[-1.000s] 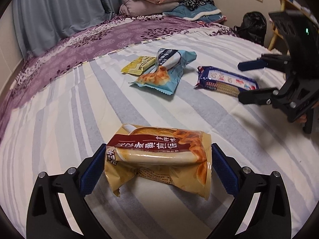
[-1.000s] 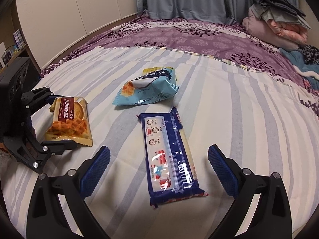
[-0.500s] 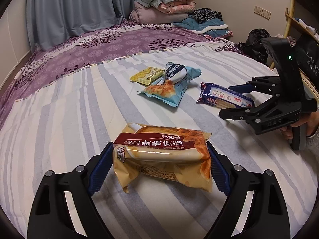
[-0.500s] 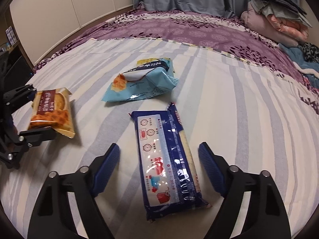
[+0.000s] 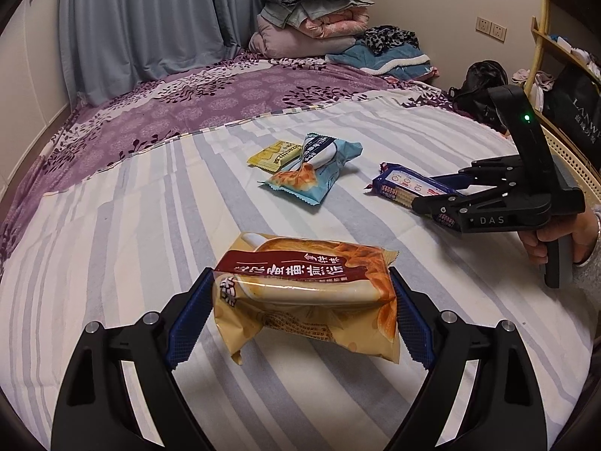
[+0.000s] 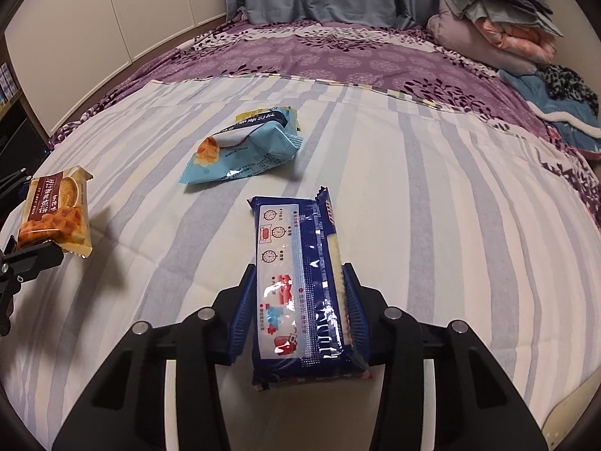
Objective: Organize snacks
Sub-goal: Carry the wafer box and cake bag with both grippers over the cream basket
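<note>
Striped bedding (image 5: 124, 248) in white and grey-blue covers the near part of the bed, with a purple flowered cover (image 6: 338, 52) behind it. On the stripes lies a light blue snack bag (image 5: 315, 173), partly over a small yellow packet (image 5: 272, 155). The right gripper (image 6: 298, 315) has just been closing and now clamps a long dark blue biscuit pack (image 6: 300, 282) by its long sides. The left gripper (image 5: 300, 312) holds a tan pastry packet (image 5: 306, 293) with a brown-red label, lifted above the sheet.
</note>
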A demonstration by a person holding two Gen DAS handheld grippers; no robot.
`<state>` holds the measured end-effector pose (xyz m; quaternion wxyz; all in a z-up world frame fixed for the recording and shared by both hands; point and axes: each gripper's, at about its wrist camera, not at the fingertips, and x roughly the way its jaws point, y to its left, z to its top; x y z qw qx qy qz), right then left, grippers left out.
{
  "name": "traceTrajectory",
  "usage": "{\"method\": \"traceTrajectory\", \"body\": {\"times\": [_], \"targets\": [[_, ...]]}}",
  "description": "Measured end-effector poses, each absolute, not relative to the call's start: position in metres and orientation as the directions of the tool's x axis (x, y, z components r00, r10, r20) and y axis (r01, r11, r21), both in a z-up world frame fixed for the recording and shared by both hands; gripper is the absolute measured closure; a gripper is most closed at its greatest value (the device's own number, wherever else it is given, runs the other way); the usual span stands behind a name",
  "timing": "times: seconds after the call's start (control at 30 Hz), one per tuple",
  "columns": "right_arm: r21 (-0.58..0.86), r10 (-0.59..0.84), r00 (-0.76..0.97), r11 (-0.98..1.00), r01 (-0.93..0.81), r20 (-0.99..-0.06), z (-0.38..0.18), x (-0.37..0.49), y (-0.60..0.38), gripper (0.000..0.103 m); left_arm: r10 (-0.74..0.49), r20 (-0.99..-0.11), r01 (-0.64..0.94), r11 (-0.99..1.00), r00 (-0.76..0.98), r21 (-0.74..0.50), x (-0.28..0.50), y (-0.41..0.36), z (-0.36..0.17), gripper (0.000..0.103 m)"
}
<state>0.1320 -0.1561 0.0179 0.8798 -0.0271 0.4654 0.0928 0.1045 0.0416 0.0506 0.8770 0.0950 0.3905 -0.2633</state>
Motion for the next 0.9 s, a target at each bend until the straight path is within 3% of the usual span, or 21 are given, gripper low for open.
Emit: {"method": "traceTrajectory", "body": {"times": [0.9], "targets": [[0.111, 0.138, 0.755, 0.99, -0.086, -0.641, 0.125, 0.0, -0.197, 0.059, -0.453, -0.647, 0.591, 0.807, 0.613, -0.005, 0.031, 0.007, 0.111, 0.014]]}}
